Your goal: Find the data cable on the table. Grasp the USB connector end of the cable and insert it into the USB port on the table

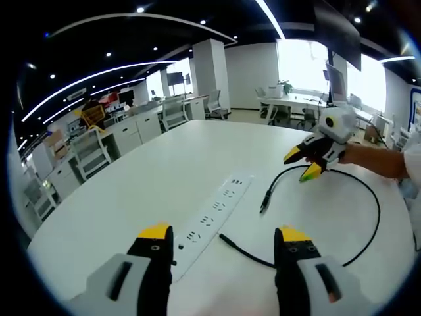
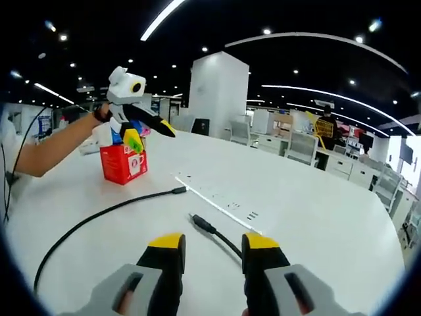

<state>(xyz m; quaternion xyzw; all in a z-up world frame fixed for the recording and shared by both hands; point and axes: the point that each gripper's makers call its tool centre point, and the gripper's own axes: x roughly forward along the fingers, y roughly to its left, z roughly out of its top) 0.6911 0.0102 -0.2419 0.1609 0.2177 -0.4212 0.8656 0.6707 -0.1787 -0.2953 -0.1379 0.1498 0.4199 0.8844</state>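
Data cable (image 2: 99, 214) runs behind right gripper (image 2: 210, 247).

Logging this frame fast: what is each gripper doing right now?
Left gripper: open, holding nothing, above the white power strip and the black data cable.
Right gripper: open, holding nothing, a cable connector end just ahead.

left tongs (image 1: 223, 238) open above black cable (image 1: 368, 227), beside power strip (image 1: 214, 214); right tongs (image 1: 304, 163) hovering.
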